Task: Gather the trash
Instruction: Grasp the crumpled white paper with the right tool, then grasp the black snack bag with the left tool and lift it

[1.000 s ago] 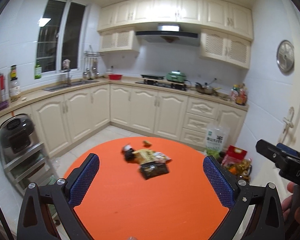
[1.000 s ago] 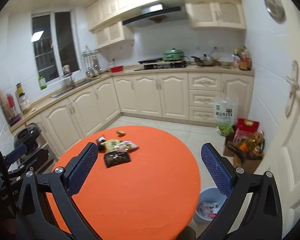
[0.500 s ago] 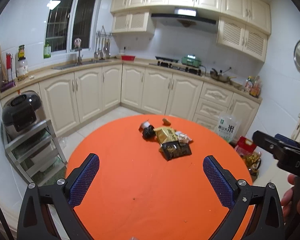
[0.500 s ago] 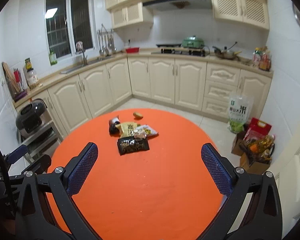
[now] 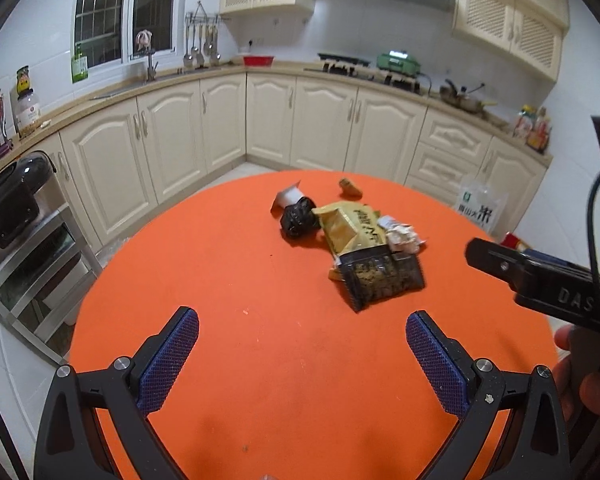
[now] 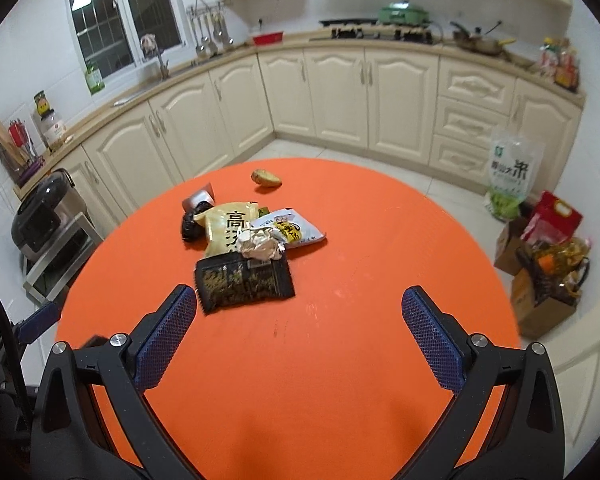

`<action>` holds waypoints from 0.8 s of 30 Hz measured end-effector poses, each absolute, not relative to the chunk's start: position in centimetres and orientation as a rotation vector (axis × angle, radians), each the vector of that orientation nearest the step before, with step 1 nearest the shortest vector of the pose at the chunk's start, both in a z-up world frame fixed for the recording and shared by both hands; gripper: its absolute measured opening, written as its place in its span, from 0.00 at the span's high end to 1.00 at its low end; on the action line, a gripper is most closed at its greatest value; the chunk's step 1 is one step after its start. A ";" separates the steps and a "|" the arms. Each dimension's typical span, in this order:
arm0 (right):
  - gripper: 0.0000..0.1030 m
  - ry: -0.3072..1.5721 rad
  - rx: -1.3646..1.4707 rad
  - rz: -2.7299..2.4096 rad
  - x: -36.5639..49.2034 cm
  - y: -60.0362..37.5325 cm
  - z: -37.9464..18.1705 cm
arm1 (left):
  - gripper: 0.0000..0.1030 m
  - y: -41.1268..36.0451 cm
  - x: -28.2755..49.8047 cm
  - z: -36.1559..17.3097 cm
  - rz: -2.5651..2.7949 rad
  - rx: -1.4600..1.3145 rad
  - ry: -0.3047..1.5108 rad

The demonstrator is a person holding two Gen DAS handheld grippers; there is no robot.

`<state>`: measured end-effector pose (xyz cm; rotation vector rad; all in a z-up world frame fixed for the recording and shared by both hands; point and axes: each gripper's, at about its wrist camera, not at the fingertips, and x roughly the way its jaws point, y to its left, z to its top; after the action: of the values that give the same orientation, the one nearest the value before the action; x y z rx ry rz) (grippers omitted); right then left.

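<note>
A pile of trash lies on the round orange table (image 5: 260, 360): a dark snack bag (image 5: 382, 278) (image 6: 244, 280), a yellow bag (image 5: 350, 228) (image 6: 230, 224), a white wrapper (image 6: 290, 232), crumpled foil (image 6: 260, 244), a black crumpled bag (image 5: 298, 220) (image 6: 190, 226), a small white cup (image 5: 286, 198) and a food scrap (image 5: 350, 188) (image 6: 266, 178). My left gripper (image 5: 300, 352) is open and empty, short of the pile. My right gripper (image 6: 300, 344) is open and empty, its left finger (image 6: 166, 340) just in front of the dark bag.
Cream kitchen cabinets (image 6: 340, 92) run along the back. A rice cooker on a metal rack (image 5: 16, 208) stands left of the table. A rice bag (image 6: 510, 172) and boxes with bags (image 6: 548, 264) sit on the floor at the right.
Both grippers have moved forward and tilted down towards the table; the trash pile now looks nearer and larger. Both stay open.
</note>
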<state>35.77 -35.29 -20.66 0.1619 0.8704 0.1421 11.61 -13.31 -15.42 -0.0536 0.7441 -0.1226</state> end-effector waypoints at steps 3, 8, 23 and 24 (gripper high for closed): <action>0.05 0.900 0.157 0.179 38.0 -34.3 -22.1 | 0.01 -13.3 14.4 -15.5 -0.113 -0.052 0.768; 0.12 0.924 0.133 0.224 40.8 -32.7 -24.1 | 0.01 -14.0 18.1 -16.1 -0.126 -0.040 0.795; 0.69 0.899 0.180 0.285 41.0 -35.4 -24.7 | 0.01 -17.2 25.0 -17.8 -0.172 -0.013 0.817; 0.69 0.893 0.190 0.276 40.8 -36.3 -24.5 | 0.01 -17.6 25.4 -17.9 -0.179 -0.008 0.817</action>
<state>40.82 -36.28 -24.49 0.1903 0.8932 0.2763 25.40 -17.62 -17.92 -0.0084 0.8175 -0.1787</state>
